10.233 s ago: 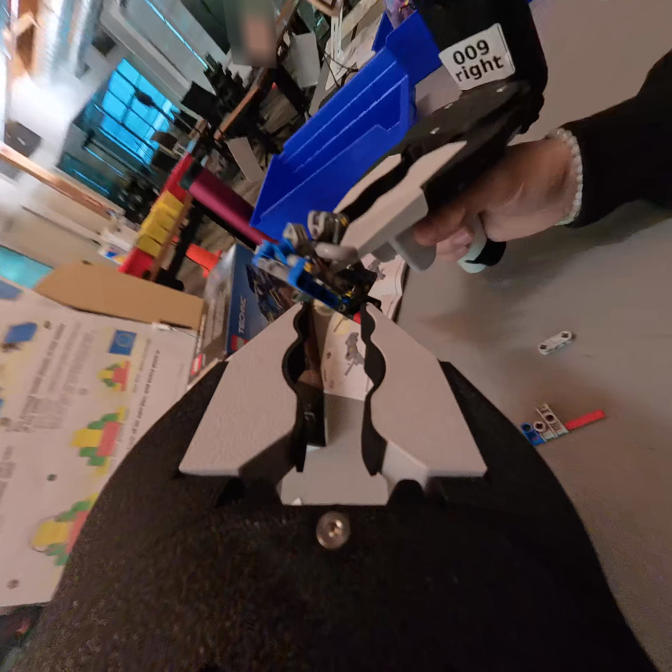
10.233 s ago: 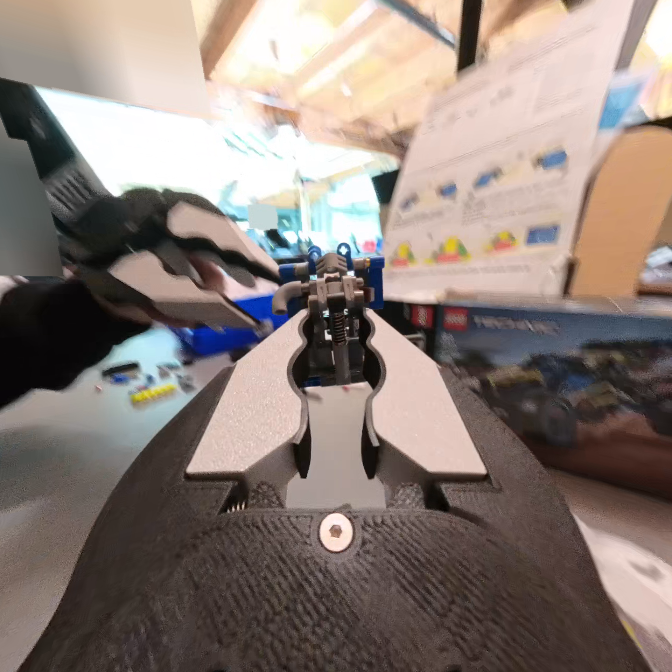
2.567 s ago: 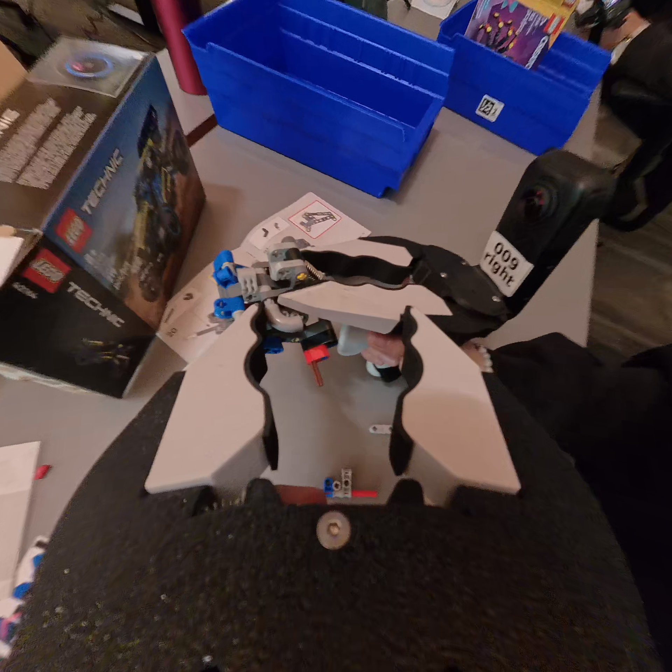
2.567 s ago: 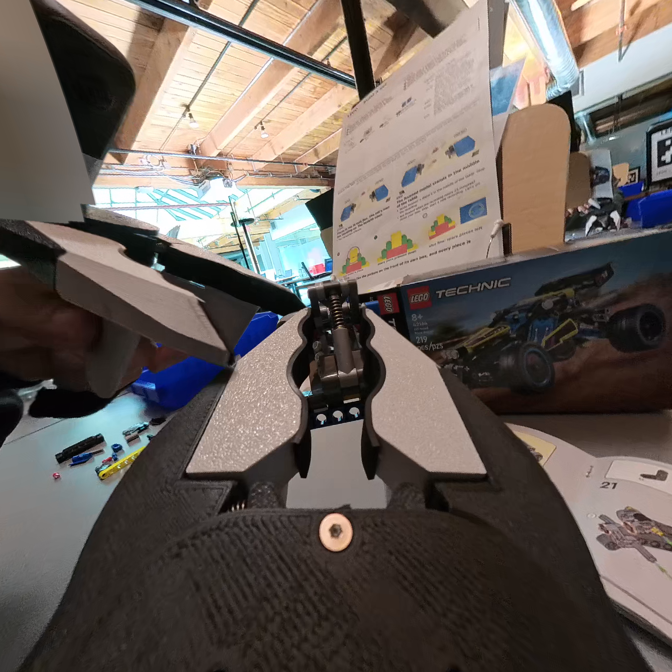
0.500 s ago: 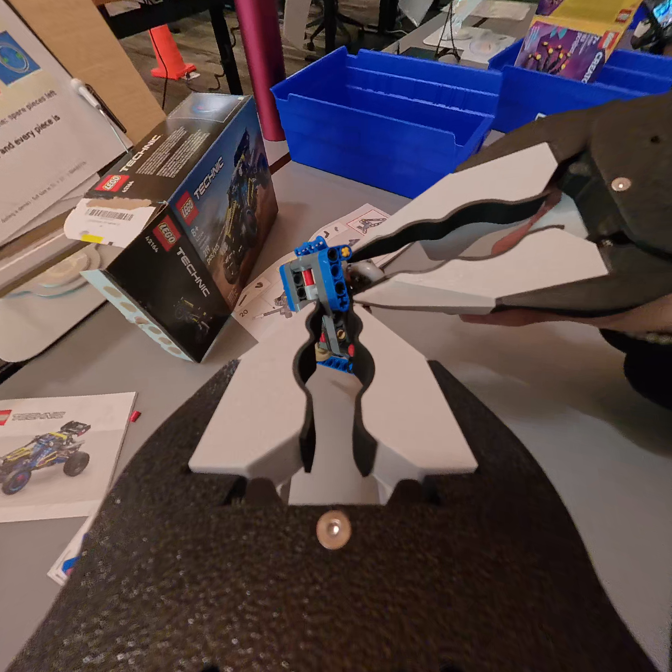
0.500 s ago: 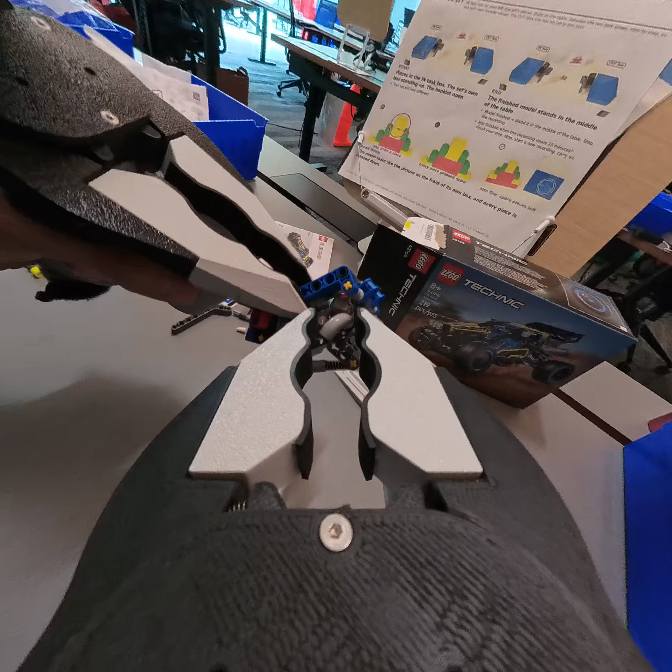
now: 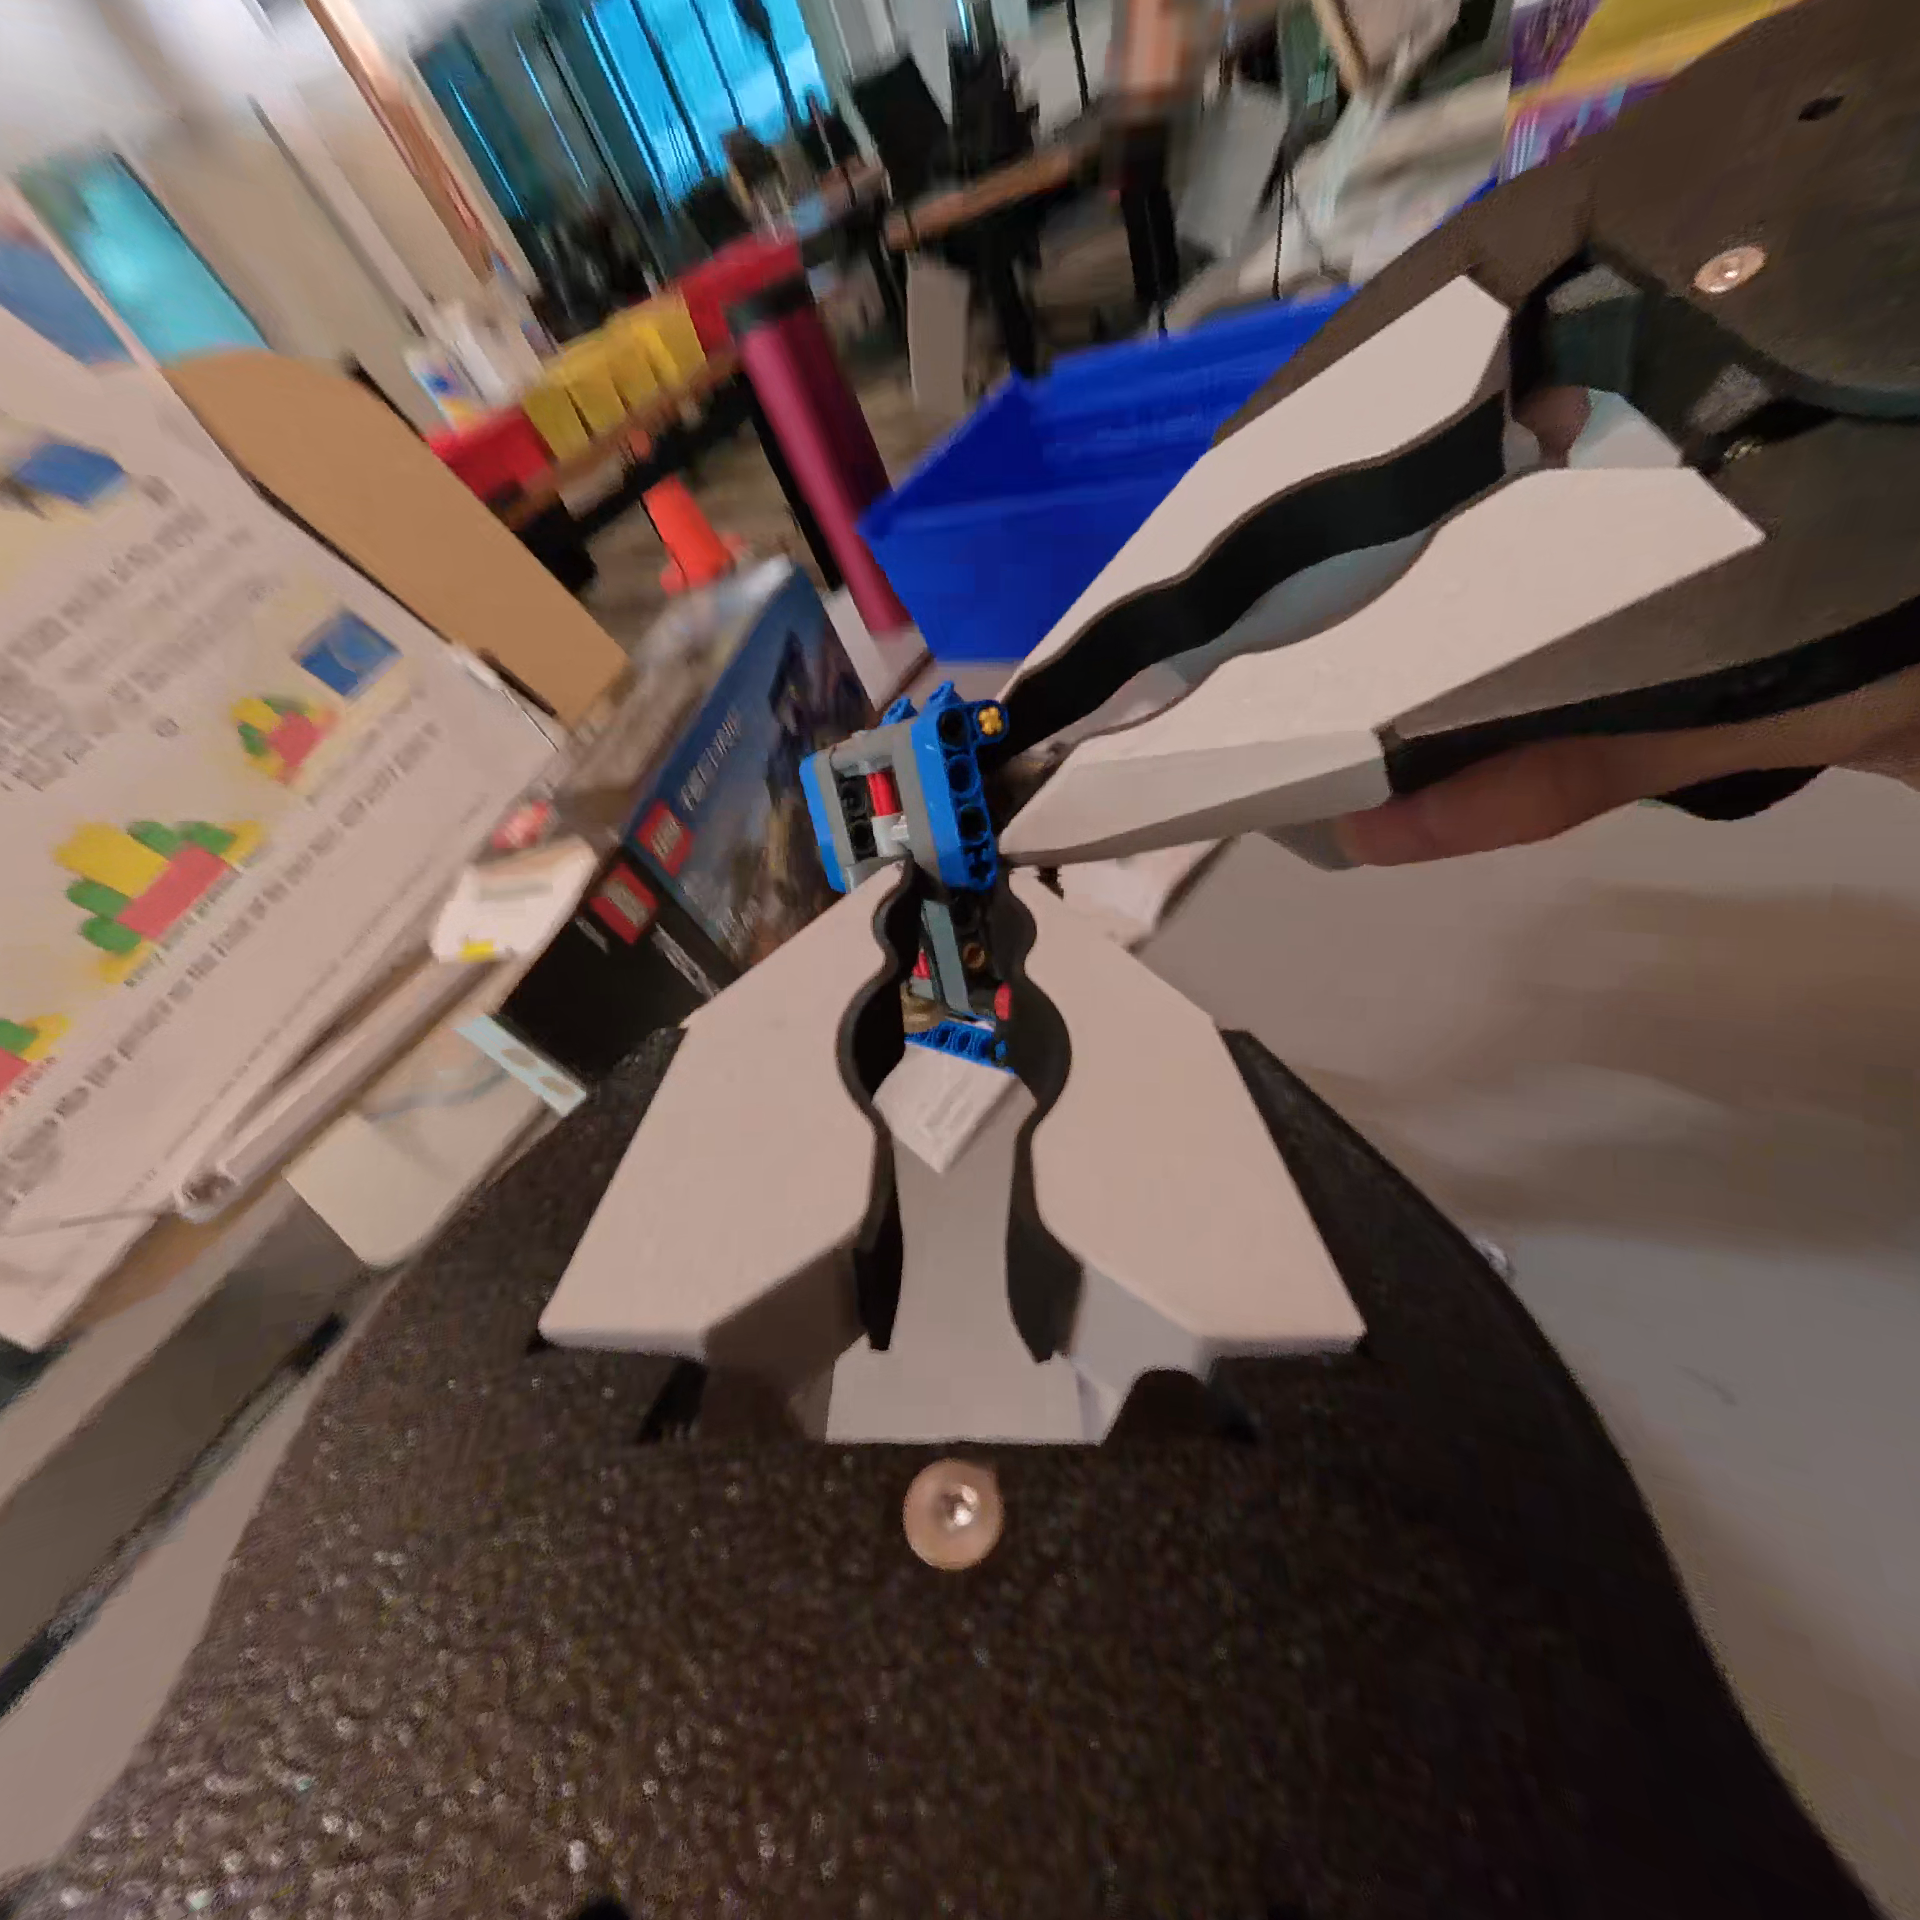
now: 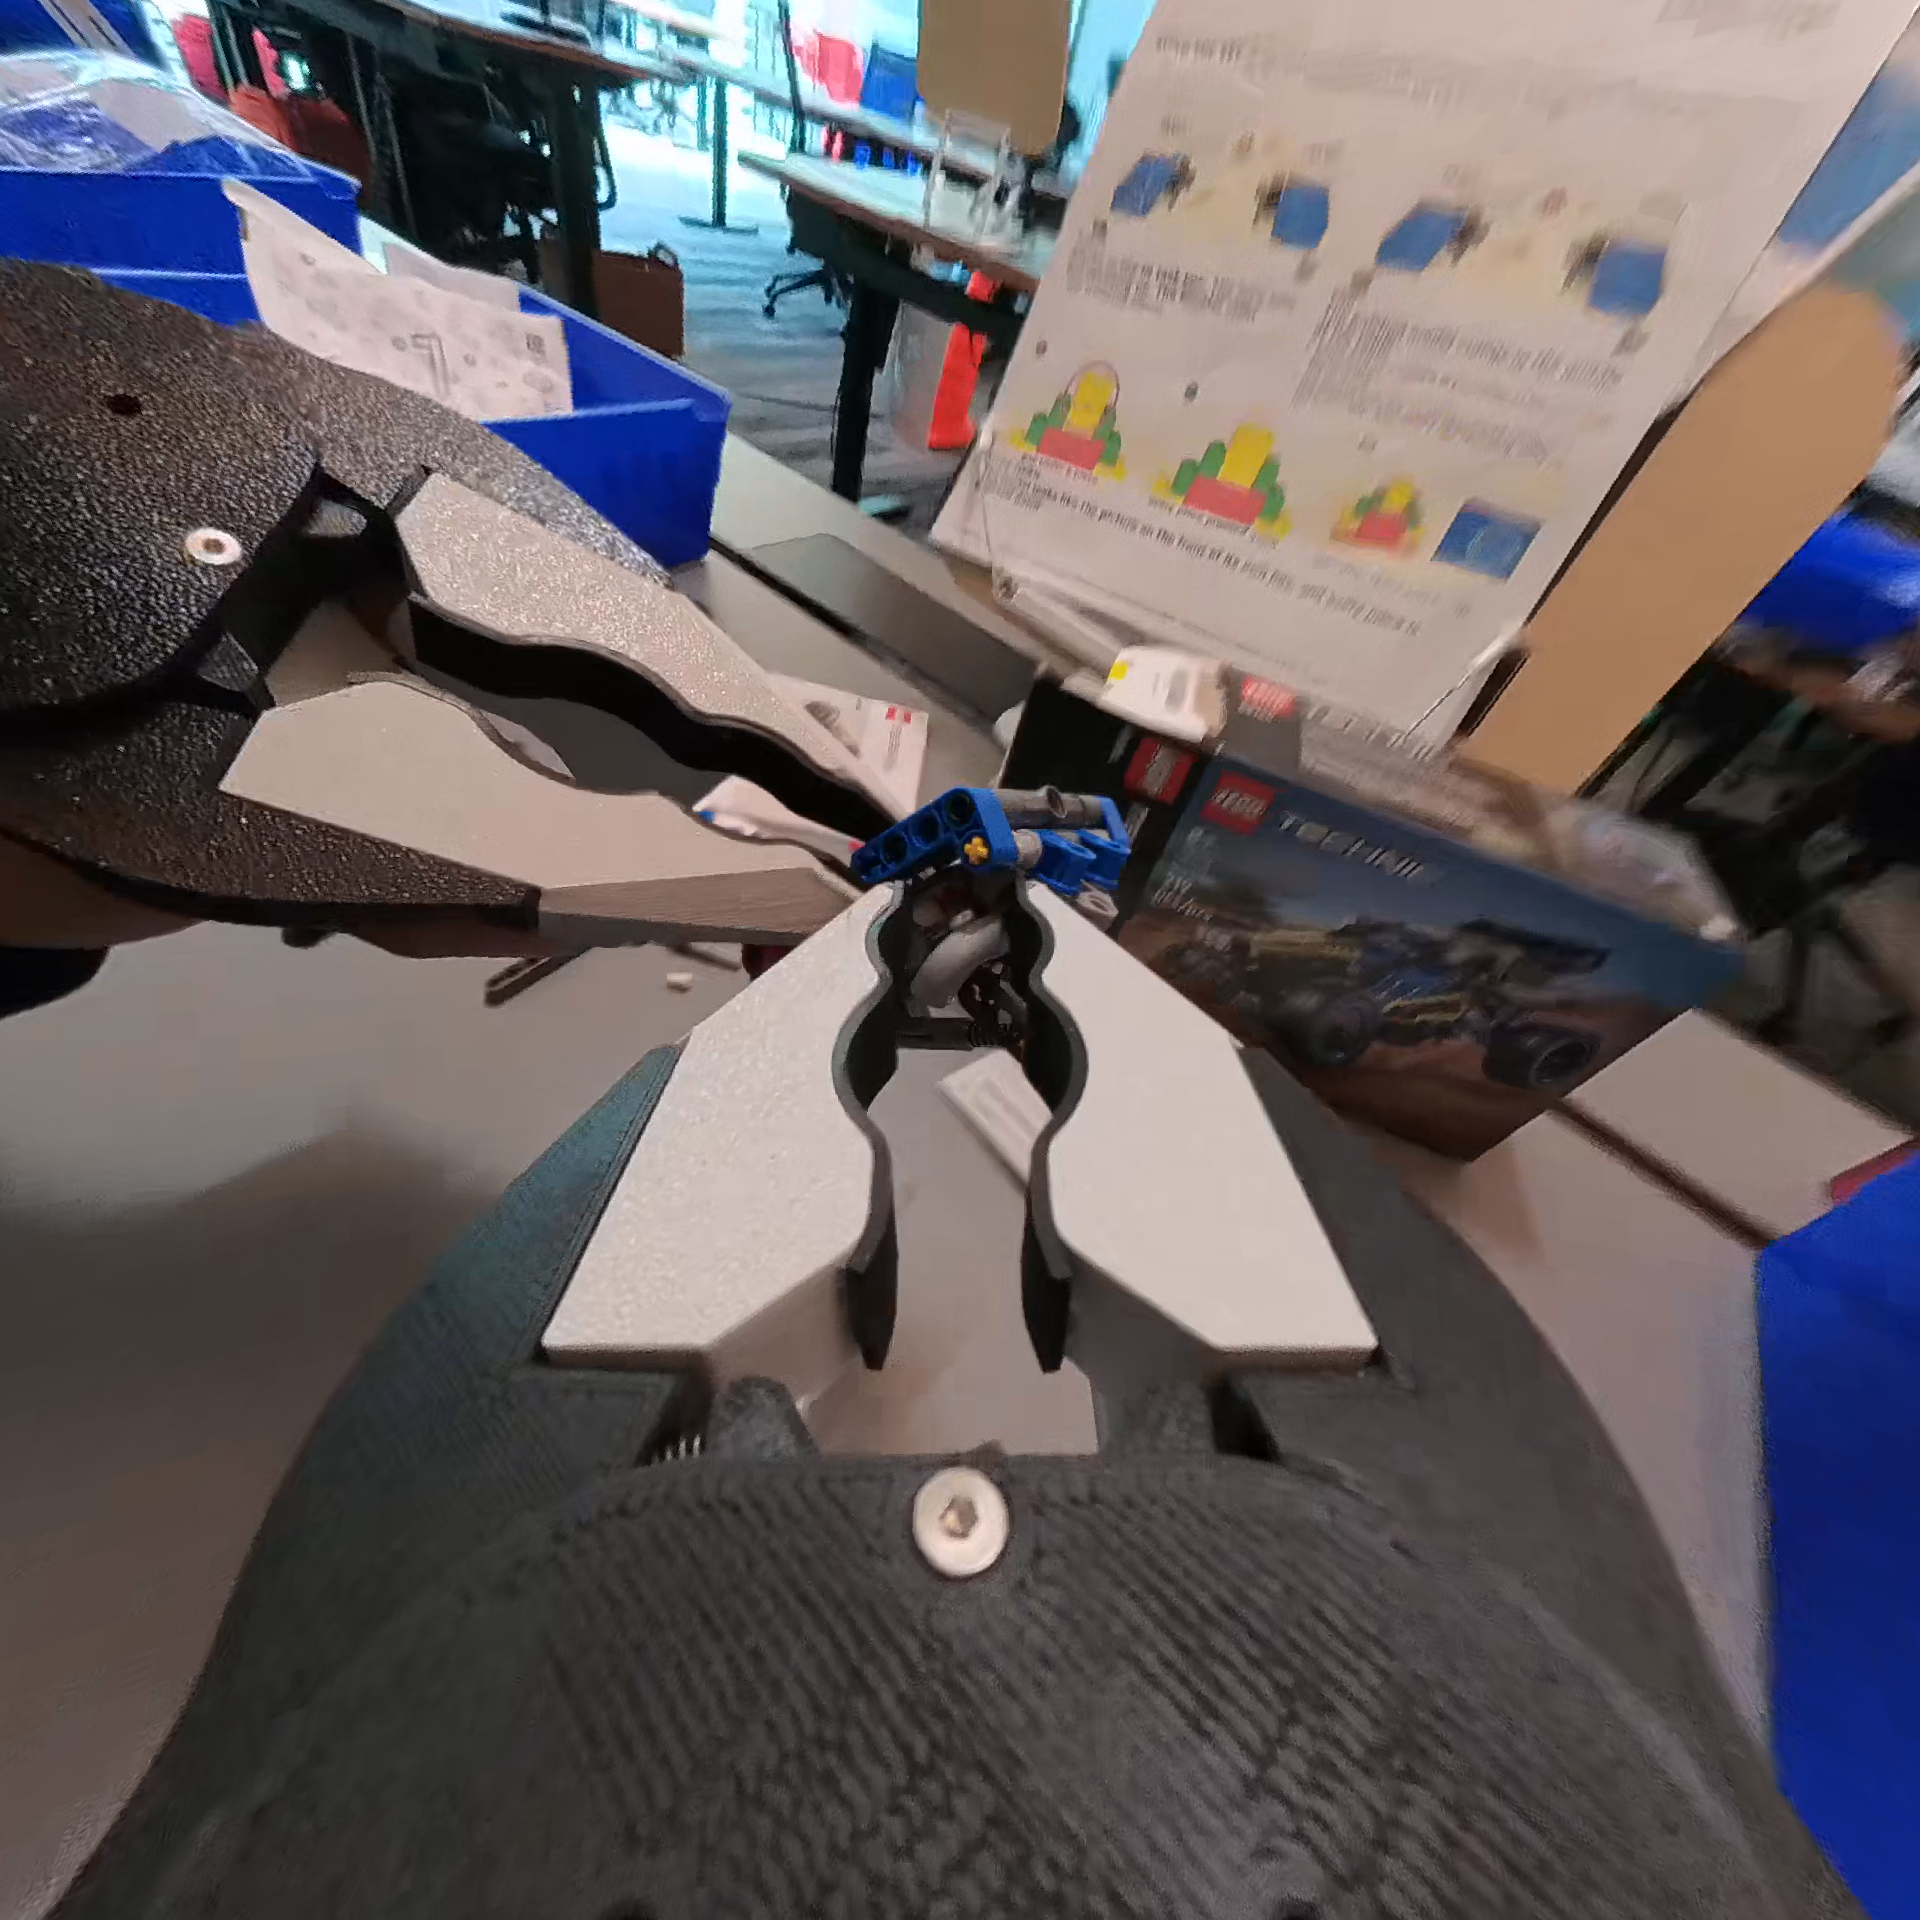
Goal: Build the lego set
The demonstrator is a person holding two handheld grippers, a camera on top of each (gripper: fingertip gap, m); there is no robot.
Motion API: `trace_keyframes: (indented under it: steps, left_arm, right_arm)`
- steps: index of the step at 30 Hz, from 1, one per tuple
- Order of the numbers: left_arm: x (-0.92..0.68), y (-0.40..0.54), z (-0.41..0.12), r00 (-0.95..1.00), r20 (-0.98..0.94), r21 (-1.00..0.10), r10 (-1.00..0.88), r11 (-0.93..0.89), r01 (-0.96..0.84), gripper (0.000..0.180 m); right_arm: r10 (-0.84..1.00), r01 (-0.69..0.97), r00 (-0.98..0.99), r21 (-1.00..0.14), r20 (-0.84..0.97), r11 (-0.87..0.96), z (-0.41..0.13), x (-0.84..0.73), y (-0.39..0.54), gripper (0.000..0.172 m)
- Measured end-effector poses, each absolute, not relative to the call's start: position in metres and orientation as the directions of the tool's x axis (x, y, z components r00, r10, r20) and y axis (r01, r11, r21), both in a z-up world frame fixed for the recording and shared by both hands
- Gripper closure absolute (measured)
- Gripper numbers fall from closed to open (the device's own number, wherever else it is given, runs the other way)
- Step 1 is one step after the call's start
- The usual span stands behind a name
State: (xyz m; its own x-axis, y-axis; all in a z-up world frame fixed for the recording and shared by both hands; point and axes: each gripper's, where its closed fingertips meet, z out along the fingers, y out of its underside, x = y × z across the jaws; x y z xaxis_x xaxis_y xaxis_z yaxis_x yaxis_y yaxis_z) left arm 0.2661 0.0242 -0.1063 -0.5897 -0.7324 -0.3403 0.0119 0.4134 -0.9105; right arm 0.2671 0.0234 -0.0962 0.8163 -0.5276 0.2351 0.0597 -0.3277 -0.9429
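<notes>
A small blue and grey brick-built assembly (image 7: 914, 800) with red pins hangs in the air between both grippers. My left gripper (image 7: 956, 914) is shut on its lower grey part. My right gripper (image 8: 961, 925) is shut on its curved grey piece and spring; the assembly also shows in the right wrist view (image 8: 982, 842). In the left wrist view the right gripper (image 7: 1013, 790) comes in from the right, its tips against the blue beam. In the right wrist view the left gripper (image 8: 842, 873) comes in from the left and meets the assembly.
A dark toy-set box (image 8: 1382, 935) lies on the grey table (image 8: 260, 1091) behind the assembly, also in the left wrist view (image 7: 717, 810). An instruction sheet on a stand (image 8: 1351, 364) is behind it. Blue bins (image 7: 1049, 499) (image 8: 613, 457) stand farther off. Loose small pieces (image 8: 530, 971) lie on the table. Less than 4 cm separates the two grippers' tips.
Both grippers have kept their hold on the assembly and tilted with it, lifting the view toward the room behind. The right gripper closed on the assembly within the last second.
</notes>
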Motion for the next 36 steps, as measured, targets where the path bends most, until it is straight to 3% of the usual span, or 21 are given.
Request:
trace_keyframes:
  steps: [4,8,12,15,18,23,28,34,36]
  left_arm:
    - [0.265,0.027,-0.048,-0.456,-0.459,-0.884,-0.763,0.340,0.322,0.171]
    - [0.246,0.032,0.017,-0.276,-0.521,-0.739,-0.808,0.266,0.619,0.172]
    - [0.248,0.047,0.051,-0.337,-0.328,-0.790,-0.883,0.061,0.610,0.172]
    - [0.227,0.054,0.087,-0.355,-0.274,-0.739,-0.894,-0.041,0.672,0.172]
    - [0.188,0.050,0.119,-0.360,-0.327,-0.616,-0.874,-0.092,0.783,0.173]
    - [0.179,0.050,0.124,-0.596,-0.261,-0.654,-0.760,-0.315,0.688,0.172]
    - [0.147,0.054,0.120,-0.835,-0.284,-0.655,-0.472,-0.541,0.528,0.172]
    - [0.103,0.058,0.103,-0.960,-0.272,-0.665,-0.065,-0.709,0.237,0.172]
    - [0.097,0.053,0.097,-0.970,-0.243,-0.669,-0.025,-0.719,0.187,0.172]
  right_arm:
    - [-0.511,0.380,0.689,-0.857,0.514,-0.348,-0.039,0.262,0.027,0.156]
    - [-0.449,0.616,0.639,-0.766,0.624,-0.187,0.036,0.226,0.035,0.165]
    - [-0.506,0.638,0.613,-0.758,0.607,-0.136,0.080,0.215,0.026,0.152]
    - [-0.567,0.638,0.574,-0.756,0.592,-0.143,0.092,0.214,0.015,0.150]
    - [-0.562,0.646,0.584,-0.755,0.586,-0.115,0.094,0.206,0.016,0.150]
    - [-0.573,0.616,0.636,-0.787,0.517,-0.027,0.114,0.197,0.007,0.147]
    - [-0.459,0.658,0.695,-0.747,0.553,0.096,0.125,0.144,0.009,0.148]
    - [-0.448,0.701,0.633,-0.713,0.632,-0.016,0.105,0.112,0.013,0.148]
    - [-0.436,0.735,0.592,-0.676,0.678,-0.053,0.100,0.098,0.011,0.149]
